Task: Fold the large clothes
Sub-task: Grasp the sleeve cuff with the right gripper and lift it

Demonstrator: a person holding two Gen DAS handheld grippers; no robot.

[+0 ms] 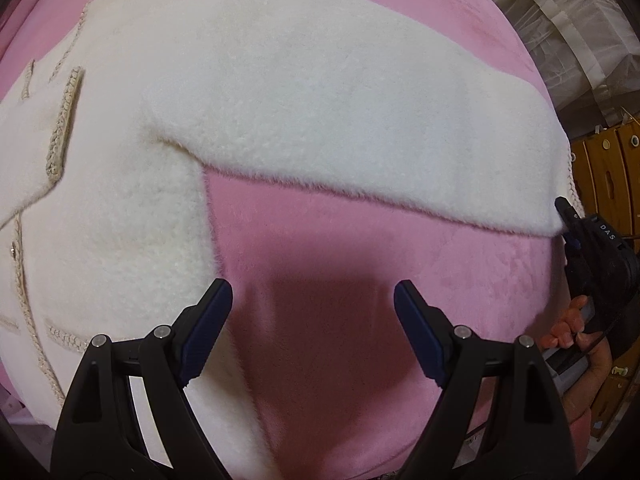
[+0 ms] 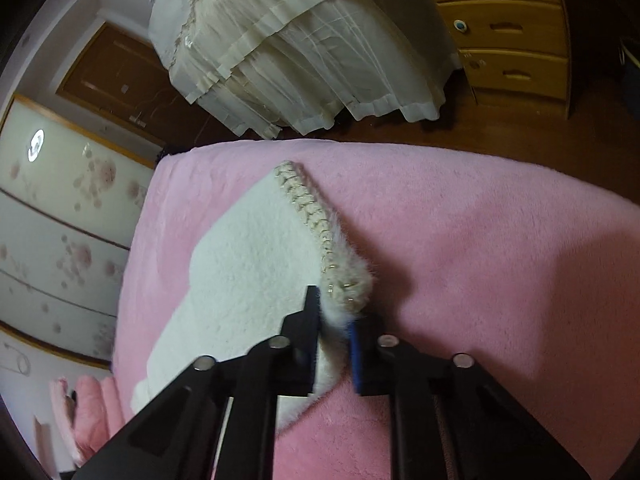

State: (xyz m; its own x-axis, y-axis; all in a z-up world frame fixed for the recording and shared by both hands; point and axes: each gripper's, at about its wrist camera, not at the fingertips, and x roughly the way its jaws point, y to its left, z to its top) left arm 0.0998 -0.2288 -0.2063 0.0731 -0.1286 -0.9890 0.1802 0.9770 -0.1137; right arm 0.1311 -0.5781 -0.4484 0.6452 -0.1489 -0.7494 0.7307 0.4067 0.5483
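Pinching the braided cuff (image 2: pixel 316 220) of the white fuzzy coat (image 1: pixel 240 92), the right gripper (image 2: pixel 334 320) is clamped tight; left gripper (image 1: pixel 312 300) is hovering wide open over the pink bed (image 1: pixel 360 260), curtains (image 2: pixel 304 48) and dresser (image 2: pixel 508 28) beyond.

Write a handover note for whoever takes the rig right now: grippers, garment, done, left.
Right gripper: shut on the cuff end of the sleeve, pinching the fluffy edge beside the braided trim.
Left gripper: jaws open, empty, over bare pink blanket just below the sleeve, near the armpit.
White fleece jacket: laid flat on the blanket, the sleeve stretched out sideways, away from the body.
Done: jacket spread out, cuff gripped.
Left: no fold made yet. Probably carry the sleeve across the body, then fold the body itself.
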